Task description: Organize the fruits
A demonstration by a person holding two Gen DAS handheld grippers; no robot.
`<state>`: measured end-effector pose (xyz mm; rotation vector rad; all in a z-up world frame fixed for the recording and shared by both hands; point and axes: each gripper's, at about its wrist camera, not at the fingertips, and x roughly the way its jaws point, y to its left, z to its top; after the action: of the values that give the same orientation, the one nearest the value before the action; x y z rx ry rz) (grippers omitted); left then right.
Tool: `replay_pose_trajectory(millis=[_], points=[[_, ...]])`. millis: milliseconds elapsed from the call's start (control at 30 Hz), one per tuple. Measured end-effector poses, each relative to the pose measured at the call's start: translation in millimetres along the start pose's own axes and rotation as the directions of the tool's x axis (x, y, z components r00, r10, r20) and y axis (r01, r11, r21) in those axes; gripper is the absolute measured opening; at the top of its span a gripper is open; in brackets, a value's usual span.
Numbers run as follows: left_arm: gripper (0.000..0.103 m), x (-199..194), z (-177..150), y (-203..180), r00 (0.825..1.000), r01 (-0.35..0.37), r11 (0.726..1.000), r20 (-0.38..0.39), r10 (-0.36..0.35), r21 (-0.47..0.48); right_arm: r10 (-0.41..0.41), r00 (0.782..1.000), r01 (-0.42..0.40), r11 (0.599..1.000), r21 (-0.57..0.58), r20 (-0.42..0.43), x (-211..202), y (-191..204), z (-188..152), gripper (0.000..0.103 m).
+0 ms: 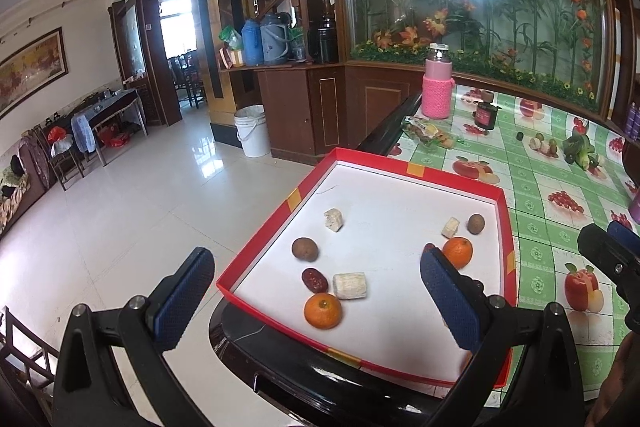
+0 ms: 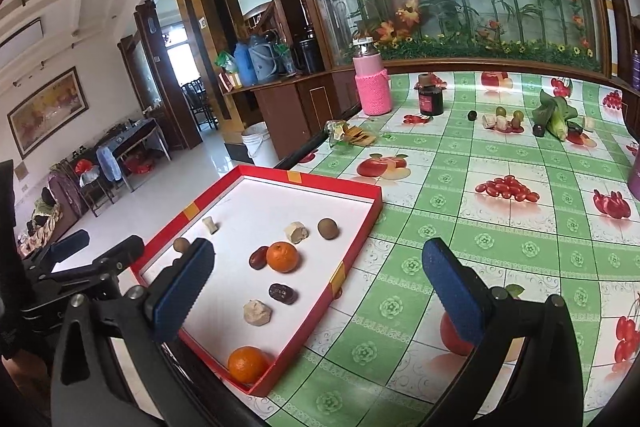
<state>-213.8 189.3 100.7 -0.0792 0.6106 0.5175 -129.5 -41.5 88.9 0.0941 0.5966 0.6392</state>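
A red box lid with a white floor (image 1: pixel 280 215) (image 2: pixel 360 227) lies at the table's left edge. In it are two oranges (image 1: pixel 323 310) (image 1: pixel 458 251) (image 2: pixel 282 257) (image 2: pixel 247 364), brown round fruits (image 1: pixel 305 249) (image 2: pixel 328 228), dark red dates (image 1: pixel 315 280) (image 2: pixel 283 293) and pale cut chunks (image 1: pixel 349 285) (image 2: pixel 257 312). My left gripper (image 1: pixel 316 303) is open and empty above the lid's near edge. My right gripper (image 2: pixel 318 291) is open and empty over the lid's right rim; it also shows in the left wrist view (image 1: pixel 612 247).
A green fruit-print tablecloth (image 2: pixel 500 247) covers the table. At the back stand a pink flask (image 2: pixel 372 83), a dark jar (image 2: pixel 431 95), a snack bag (image 2: pixel 348 135), small fruits (image 2: pixel 502 119) and leafy vegetables (image 2: pixel 558 115). The floor drops off left of the lid.
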Motion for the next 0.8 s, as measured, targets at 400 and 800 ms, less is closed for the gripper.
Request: replay_pose_trajectory(millis=[400,800], points=[[0.103,4.8,29.0,-9.4,0.998,-0.031,0.999,0.055,0.032,-0.016,0.004,0.996,-0.009,0.999,0.048,0.091,19.5,-20.6,37.4,0.103],[0.103,94.0,107.9,-114.0,0.996,-0.062,0.972,-0.046,0.074,0.227,-0.05,0.994,0.024,0.967,0.255,0.097,65.5,-99.4,45.9,0.103]])
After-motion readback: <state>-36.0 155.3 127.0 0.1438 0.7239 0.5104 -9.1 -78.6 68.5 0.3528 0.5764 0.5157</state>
